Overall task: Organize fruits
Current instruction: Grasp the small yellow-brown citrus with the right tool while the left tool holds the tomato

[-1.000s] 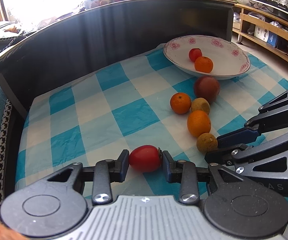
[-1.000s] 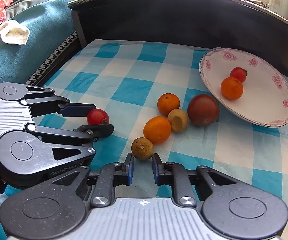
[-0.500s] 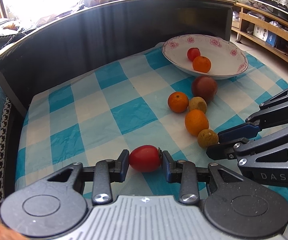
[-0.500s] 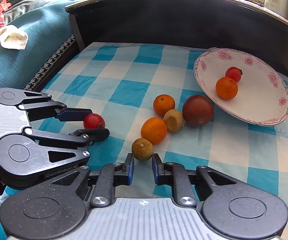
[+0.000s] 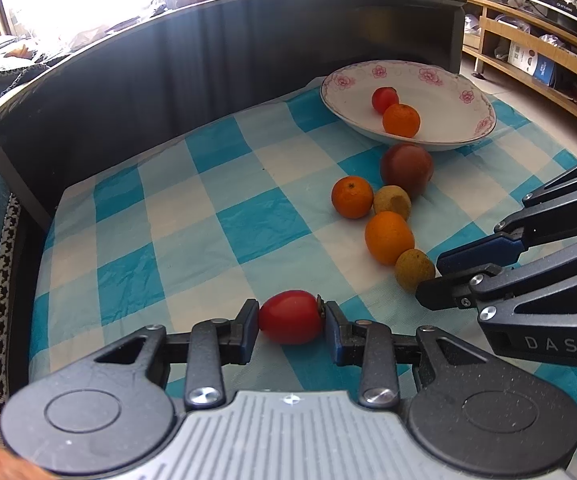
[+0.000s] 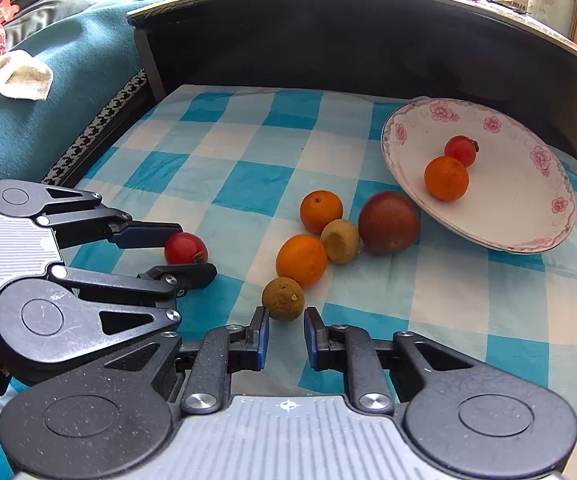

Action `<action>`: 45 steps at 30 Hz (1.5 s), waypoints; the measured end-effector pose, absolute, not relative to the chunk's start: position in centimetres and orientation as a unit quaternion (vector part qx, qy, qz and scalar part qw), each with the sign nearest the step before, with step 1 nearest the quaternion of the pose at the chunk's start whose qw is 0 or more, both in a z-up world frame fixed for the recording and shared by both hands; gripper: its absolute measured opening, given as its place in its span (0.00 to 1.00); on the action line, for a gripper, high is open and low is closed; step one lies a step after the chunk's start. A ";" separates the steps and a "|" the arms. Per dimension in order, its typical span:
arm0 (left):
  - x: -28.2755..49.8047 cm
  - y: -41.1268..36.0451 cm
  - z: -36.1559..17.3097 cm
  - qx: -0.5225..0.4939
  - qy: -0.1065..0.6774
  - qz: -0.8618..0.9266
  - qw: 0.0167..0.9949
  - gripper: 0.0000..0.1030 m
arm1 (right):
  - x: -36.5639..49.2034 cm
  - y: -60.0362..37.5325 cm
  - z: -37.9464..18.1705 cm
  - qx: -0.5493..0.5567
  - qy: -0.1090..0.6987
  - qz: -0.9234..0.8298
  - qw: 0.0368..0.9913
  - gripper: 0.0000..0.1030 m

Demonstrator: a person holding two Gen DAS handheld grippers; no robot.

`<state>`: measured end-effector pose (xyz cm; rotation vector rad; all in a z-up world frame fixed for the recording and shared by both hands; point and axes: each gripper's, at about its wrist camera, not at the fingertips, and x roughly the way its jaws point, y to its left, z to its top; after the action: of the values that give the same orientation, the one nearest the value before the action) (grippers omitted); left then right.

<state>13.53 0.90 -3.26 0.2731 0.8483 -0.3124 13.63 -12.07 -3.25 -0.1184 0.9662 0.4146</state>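
My left gripper (image 5: pixel 290 322) is shut on a red tomato (image 5: pixel 291 316) low over the blue checked cloth (image 5: pixel 208 208); the right wrist view shows that tomato (image 6: pixel 184 247) between the left fingers. My right gripper (image 6: pixel 287 326) stands open by a narrow gap, with a small brown fruit (image 6: pixel 283 299) right at its fingertips. Past it lie an orange (image 6: pixel 301 260), a dented brown fruit (image 6: pixel 340 241), another orange (image 6: pixel 320 211) and a dark red fruit (image 6: pixel 388 222). A flowered plate (image 6: pixel 528 236) holds an orange (image 6: pixel 446 178) and a small tomato (image 6: pixel 460 150).
A dark curved wall (image 5: pixel 248 52) closes the back of the cloth. A teal sofa (image 6: pixel 68 80) with a white rag (image 6: pixel 20 76) lies to the left. Wooden shelves (image 5: pixel 528 52) stand at the far right.
Both grippers have drifted only slightly. The left one keeps the tomato, and the right one stays at the small brown fruit with the same gap.
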 end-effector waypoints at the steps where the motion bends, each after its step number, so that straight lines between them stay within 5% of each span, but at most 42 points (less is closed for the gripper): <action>1: 13.4 0.8 -3.1 0.134 0.406 -0.151 0.891 0.42 | 13.6 -12.2 -3.0 -0.055 0.459 0.197 0.865 0.12; 32: 14.1 0.4 -0.2 0.098 0.400 -0.127 0.902 0.42 | 14.3 -15.7 0.0 -0.015 0.421 0.173 0.890 0.08; 37: 13.7 0.9 -0.4 0.095 0.404 -0.133 0.900 0.42 | 13.9 -14.9 -0.7 -0.019 0.437 0.207 0.875 0.17; 45: 13.7 1.3 -1.5 0.097 0.416 -0.134 0.894 0.42 | 14.5 -13.2 -3.0 -0.040 0.467 0.207 0.859 0.18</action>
<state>13.66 1.33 -1.54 0.2017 0.8631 -0.2777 14.54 -13.16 -3.03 -0.0838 0.9801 0.4355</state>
